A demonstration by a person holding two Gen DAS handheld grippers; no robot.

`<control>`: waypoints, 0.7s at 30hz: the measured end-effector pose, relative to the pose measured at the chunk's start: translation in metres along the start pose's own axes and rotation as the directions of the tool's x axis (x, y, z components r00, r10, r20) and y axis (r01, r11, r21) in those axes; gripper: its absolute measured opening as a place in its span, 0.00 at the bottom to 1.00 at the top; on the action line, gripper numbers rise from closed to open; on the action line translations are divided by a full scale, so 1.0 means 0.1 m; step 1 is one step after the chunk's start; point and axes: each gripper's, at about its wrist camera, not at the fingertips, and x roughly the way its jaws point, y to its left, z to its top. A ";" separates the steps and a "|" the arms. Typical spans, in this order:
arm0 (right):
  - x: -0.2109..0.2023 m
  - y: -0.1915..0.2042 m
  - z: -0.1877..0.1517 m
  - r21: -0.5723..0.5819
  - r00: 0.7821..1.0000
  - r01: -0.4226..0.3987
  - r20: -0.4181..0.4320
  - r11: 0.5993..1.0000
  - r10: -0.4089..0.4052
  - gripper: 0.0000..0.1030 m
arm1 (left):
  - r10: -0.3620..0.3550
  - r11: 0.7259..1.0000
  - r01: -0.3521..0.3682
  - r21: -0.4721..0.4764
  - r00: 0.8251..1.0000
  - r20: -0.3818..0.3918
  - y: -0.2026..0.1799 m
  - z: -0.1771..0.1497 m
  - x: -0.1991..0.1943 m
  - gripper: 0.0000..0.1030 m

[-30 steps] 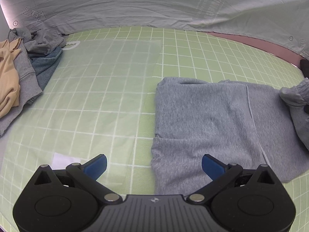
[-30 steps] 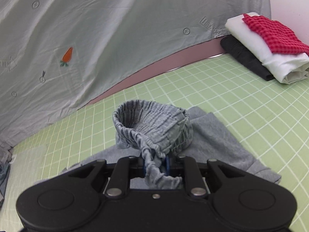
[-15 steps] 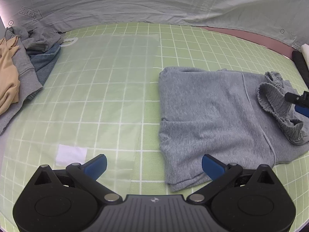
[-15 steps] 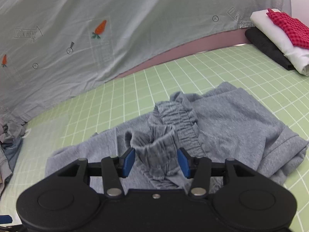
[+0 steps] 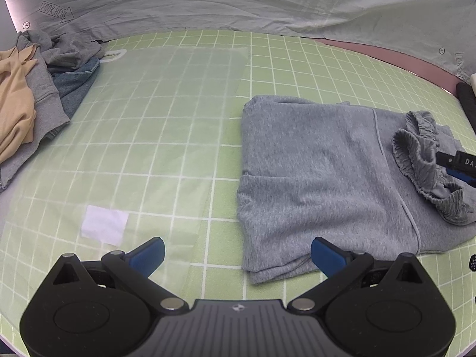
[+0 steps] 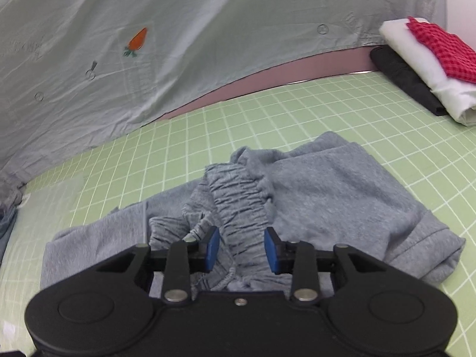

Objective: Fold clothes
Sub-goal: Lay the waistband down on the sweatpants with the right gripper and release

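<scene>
Right tongs (image 6: 241,252) are closing around the gathered waistband (image 6: 238,208) of grey sweatpants (image 5: 321,172), half-folded on my green grid mat (image 5: 178,136); left tongs (image 5: 236,254) hover agape and empty. Next, I judge, comes smoothing that waistband flat. No containers visible.
</scene>
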 end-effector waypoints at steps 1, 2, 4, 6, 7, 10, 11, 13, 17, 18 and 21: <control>0.03 0.09 -0.03 -0.044 1.000 -0.021 -0.019 0.999 0.020 0.34 | 0.002 1.000 -0.002 0.000 1.000 -0.002 0.00 0.00 0.00 1.00; 0.05 0.17 -0.06 -0.087 0.999 -0.038 -0.037 0.996 0.035 0.35 | 0.005 1.000 -0.005 0.003 1.000 -0.004 0.00 -0.01 0.00 1.00; 0.07 0.32 -0.14 -0.156 0.999 -0.020 -0.050 0.988 0.012 0.35 | 0.009 1.000 -0.009 0.008 1.000 -0.006 0.00 -0.01 0.00 1.00; 0.01 0.32 -0.15 -0.152 1.000 0.007 -0.020 0.988 -0.010 0.35 | 0.011 1.000 -0.011 0.013 1.000 -0.005 0.00 -0.02 0.00 1.00; -0.02 0.32 -0.16 -0.148 1.000 0.020 -0.003 0.989 -0.021 0.36 | 0.011 1.000 -0.010 0.014 1.000 -0.005 0.01 -0.03 0.00 1.00; -0.11 0.23 -0.09 -0.130 0.997 0.069 0.050 0.989 -0.063 0.41 | 0.010 1.000 -0.010 0.004 1.000 -0.009 0.04 -0.03 0.00 1.00; -0.13 0.19 -0.07 -0.126 0.995 0.087 0.062 0.988 -0.080 0.41 | 0.010 1.000 -0.010 0.001 1.000 -0.009 0.06 -0.03 0.00 1.00; -0.12 0.12 -0.04 -0.120 0.993 0.111 0.061 0.987 -0.104 0.40 | 0.009 1.000 -0.009 -0.004 1.000 -0.008 0.07 -0.03 0.01 1.00; -0.05 0.08 -0.14 -0.152 0.994 0.111 0.011 0.982 -0.111 0.26 | 0.001 1.000 -0.001 0.004 1.000 -0.006 0.06 -0.03 0.01 1.00; -0.04 0.08 -0.16 -0.163 0.994 0.109 0.001 0.981 -0.111 0.25 | -0.001 1.000 0.001 0.006 1.000 -0.007 0.05 -0.03 0.01 1.00; -0.04 0.16 -0.22 -0.222 0.994 0.102 -0.007 0.970 -0.106 0.25 | -0.007 1.000 0.007 0.009 1.000 -0.010 0.04 -0.05 0.01 1.00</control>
